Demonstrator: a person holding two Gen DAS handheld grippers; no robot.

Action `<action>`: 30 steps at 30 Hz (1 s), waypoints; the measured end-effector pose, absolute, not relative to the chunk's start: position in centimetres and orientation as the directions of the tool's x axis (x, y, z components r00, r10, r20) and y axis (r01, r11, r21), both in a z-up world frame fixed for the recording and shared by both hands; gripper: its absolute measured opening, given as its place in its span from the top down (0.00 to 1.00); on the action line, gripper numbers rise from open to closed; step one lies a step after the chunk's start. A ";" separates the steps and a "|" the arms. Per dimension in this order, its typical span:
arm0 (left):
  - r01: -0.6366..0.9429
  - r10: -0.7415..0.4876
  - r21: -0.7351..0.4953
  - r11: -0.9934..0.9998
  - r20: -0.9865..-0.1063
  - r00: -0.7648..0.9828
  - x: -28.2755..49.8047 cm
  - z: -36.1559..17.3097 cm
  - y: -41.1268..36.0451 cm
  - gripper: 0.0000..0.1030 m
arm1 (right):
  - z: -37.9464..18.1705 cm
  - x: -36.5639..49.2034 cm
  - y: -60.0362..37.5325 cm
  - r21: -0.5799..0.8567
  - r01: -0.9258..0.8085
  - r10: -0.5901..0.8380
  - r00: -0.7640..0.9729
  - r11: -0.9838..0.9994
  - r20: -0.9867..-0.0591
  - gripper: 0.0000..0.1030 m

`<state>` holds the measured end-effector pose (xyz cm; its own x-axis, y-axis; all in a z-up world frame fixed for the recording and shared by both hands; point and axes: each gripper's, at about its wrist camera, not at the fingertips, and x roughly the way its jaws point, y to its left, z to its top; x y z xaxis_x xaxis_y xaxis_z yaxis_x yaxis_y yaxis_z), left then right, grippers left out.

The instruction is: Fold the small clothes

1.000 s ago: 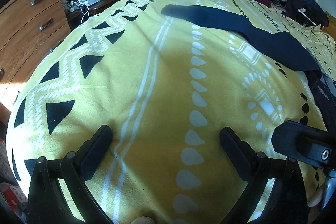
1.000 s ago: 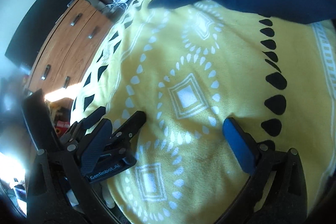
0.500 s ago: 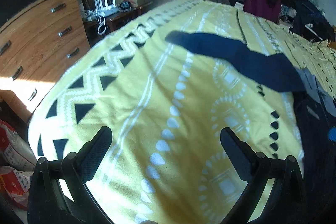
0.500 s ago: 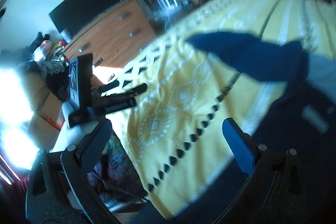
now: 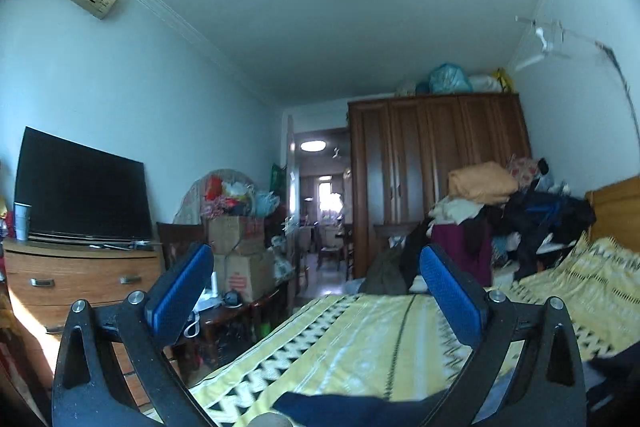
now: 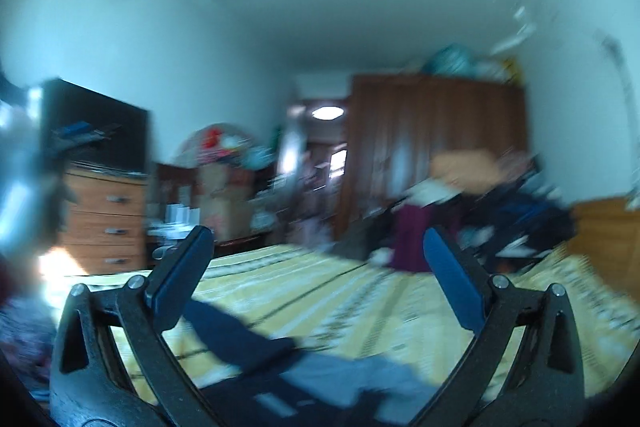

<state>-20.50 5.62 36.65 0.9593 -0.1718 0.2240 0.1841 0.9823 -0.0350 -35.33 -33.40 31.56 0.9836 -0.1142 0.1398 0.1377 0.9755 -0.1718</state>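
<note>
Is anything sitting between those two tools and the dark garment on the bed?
Nothing visible. Both the left tool and right tool are open and empty, pointing across the room, with the dark garment lying low on the bedspread.

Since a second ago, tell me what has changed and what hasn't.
Both cameras tipped up from looking down at the yellow bedspread to looking level across the room at the wardrobe. The dark blue garment now sits at the bottom edge of each view. Nothing was grasped: the left gripper and right gripper stayed open and empty.
</note>
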 end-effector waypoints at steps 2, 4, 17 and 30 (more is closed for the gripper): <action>0.171 -0.153 -0.052 0.984 0.250 0.956 -21.3 38.0 5.2 0.00 | 31.8 -36.9 -34.7 -0.240 0.247 -0.205 0.961 0.939 0.186 0.00; 0.169 -0.147 -0.062 0.984 0.266 0.953 -21.6 38.8 4.5 0.00 | 31.7 -38.0 -36.1 -0.265 0.293 -0.249 0.950 0.918 0.187 0.00; 0.304 -0.308 -0.071 0.950 -0.046 0.950 -17.6 34.7 -1.9 0.00 | 24.9 -41.5 -42.6 -0.173 0.447 -0.469 0.876 0.877 -0.111 0.00; 0.170 -0.261 -0.249 0.954 -0.402 0.878 -8.2 20.8 2.5 0.00 | 20.6 -38.8 -44.0 -0.153 0.371 -0.401 0.861 0.916 -0.314 0.00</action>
<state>-8.23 2.55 20.79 0.8777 -0.2610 -0.4020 0.1696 0.9536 -0.2487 -38.80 -44.04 20.63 0.8605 -0.4013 -0.3139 0.3711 0.9158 -0.1534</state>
